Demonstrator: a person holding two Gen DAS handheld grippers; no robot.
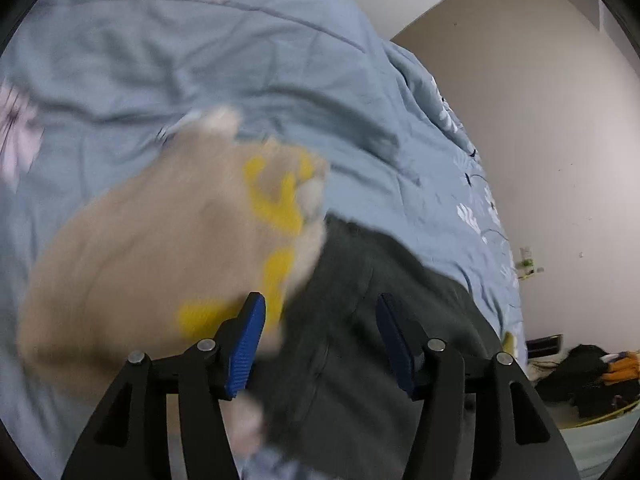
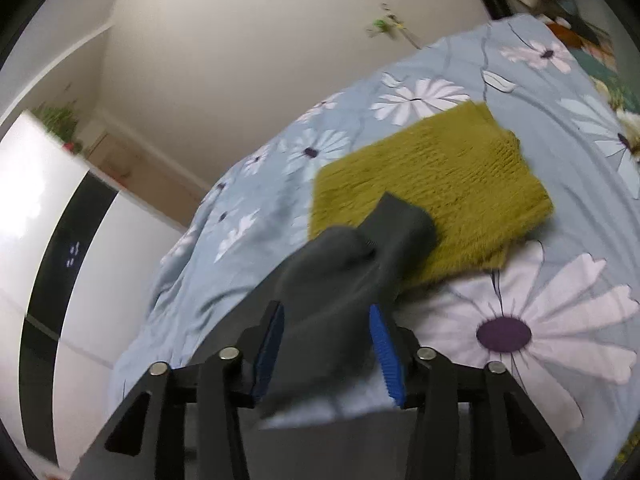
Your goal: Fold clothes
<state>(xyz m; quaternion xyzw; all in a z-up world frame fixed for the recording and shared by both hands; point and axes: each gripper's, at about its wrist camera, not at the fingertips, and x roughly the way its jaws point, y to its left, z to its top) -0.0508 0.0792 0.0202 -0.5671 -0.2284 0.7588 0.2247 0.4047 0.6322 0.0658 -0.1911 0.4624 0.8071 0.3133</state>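
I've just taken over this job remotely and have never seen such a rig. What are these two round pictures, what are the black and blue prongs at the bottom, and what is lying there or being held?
There is no robot: a person holds a two-finger gripper in each hand, each with a wide-angle camera looking along its fingers. The black prongs with blue pads are those fingers.

The left camera shows the left gripper open, holding nothing, above a beige garment with yellow print and a dark grey garment, both blurred, on a blue flowered bedspread.

The right camera shows the right gripper with dark grey cloth bunched between its pads, apparently gripped. Behind it lies a folded mustard knitted piece on the same bedspread.
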